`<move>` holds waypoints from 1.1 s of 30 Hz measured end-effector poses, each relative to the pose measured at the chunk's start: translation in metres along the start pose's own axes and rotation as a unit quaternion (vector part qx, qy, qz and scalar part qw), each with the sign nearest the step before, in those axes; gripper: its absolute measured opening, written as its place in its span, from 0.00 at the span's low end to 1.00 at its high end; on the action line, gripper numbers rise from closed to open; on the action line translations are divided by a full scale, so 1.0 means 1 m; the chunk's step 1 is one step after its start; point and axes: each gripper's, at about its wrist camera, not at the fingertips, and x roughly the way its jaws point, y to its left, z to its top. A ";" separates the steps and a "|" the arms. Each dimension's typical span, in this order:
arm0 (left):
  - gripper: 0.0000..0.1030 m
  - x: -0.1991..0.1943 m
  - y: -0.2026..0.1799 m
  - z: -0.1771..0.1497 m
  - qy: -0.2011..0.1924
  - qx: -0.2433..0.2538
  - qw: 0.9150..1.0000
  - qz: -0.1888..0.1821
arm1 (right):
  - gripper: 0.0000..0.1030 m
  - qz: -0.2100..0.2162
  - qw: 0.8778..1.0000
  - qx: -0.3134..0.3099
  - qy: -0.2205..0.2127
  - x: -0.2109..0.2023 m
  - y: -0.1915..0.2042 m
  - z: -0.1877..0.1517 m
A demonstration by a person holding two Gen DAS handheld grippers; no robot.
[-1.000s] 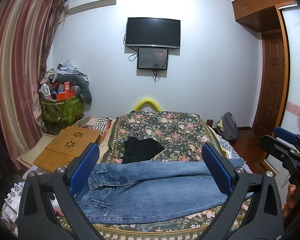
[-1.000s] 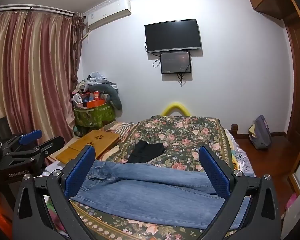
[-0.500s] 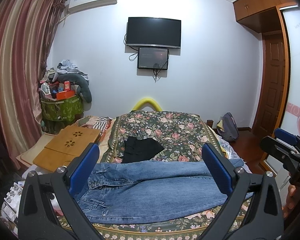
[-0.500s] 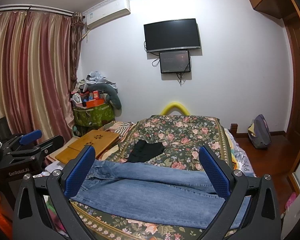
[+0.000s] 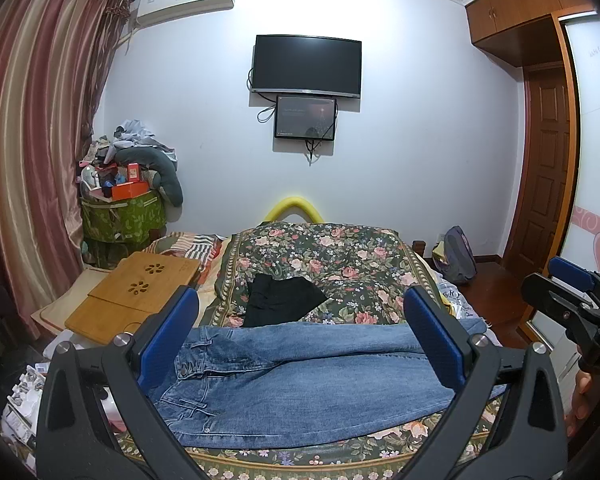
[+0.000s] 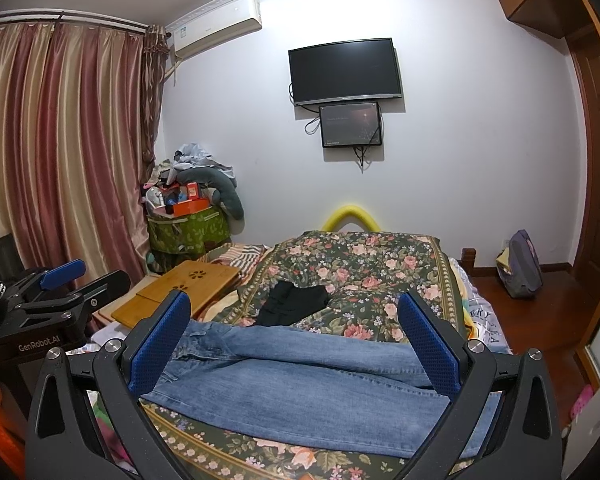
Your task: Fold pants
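On the bed (image 5: 340, 252), which is wearing a dark floral cover, one pair of blue jeans (image 5: 300, 372) is lying flat across the near end, waistband toward the left and both legs running right, one leg lying partly over the other. Just behind the jeans one small black garment (image 5: 280, 300) is sitting on the cover. One bamboo lap desk (image 5: 136, 292) is resting at the bed's left side, and two dark screens are hanging on the far wall: one television (image 5: 306, 64) with one smaller monitor (image 5: 305, 118) under it.

The left gripper (image 5: 300, 340) and the right gripper (image 6: 296, 344) are both hovering above the near edge of the jeans, neither touching cloth. Each is showing two blue-padded fingers (image 5: 168, 336) spread wide and released, grasping nothing.

Folding appears not yet begun. To do the opening step well, the grippers would probably be taking the jeans at two well-separated points, such as the waistband and the hems, pinching through every layer so nothing is slipping, then carrying both ends together evenly so the denim is landing smooth rather than bunched or skewed.
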 end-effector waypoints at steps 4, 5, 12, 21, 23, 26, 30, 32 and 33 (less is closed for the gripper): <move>1.00 0.000 0.000 -0.001 -0.001 -0.001 1.000 -0.001 | 1.00 0.000 1.000 0.000 0.000 0.000 0.001 0.001; 1.00 0.000 0.000 -0.001 -0.001 -0.001 1.000 -0.001 | 1.00 0.000 1.000 0.000 0.000 0.000 0.001 0.001; 1.00 0.000 -0.001 0.001 -0.002 0.001 1.000 -0.002 | 1.00 -0.001 1.000 0.000 -0.001 0.000 0.002 0.001; 1.00 -0.002 -0.002 0.002 -0.003 0.001 1.000 -0.001 | 1.00 0.000 1.000 -0.001 0.000 0.000 0.003 0.002; 1.00 -0.002 -0.002 0.002 -0.003 0.001 1.000 -0.001 | 1.00 0.000 1.000 -0.001 0.000 0.000 0.002 0.004; 1.00 -0.002 -0.003 0.002 -0.004 0.000 1.000 -0.001 | 1.00 0.000 1.000 -0.002 -0.001 -0.001 0.004 0.004; 1.00 -0.002 -0.003 0.001 -0.003 0.000 1.000 -0.001 | 1.00 -0.001 1.000 0.001 0.000 0.001 0.004 0.002; 1.00 -0.001 -0.003 0.000 -0.002 -0.001 1.000 -0.001 | 1.00 -0.002 1.000 0.002 0.001 0.002 0.003 0.001; 1.00 0.000 -0.003 0.000 -0.001 -0.001 1.000 -0.001 | 1.00 -0.002 1.000 0.002 0.001 0.003 0.003 0.000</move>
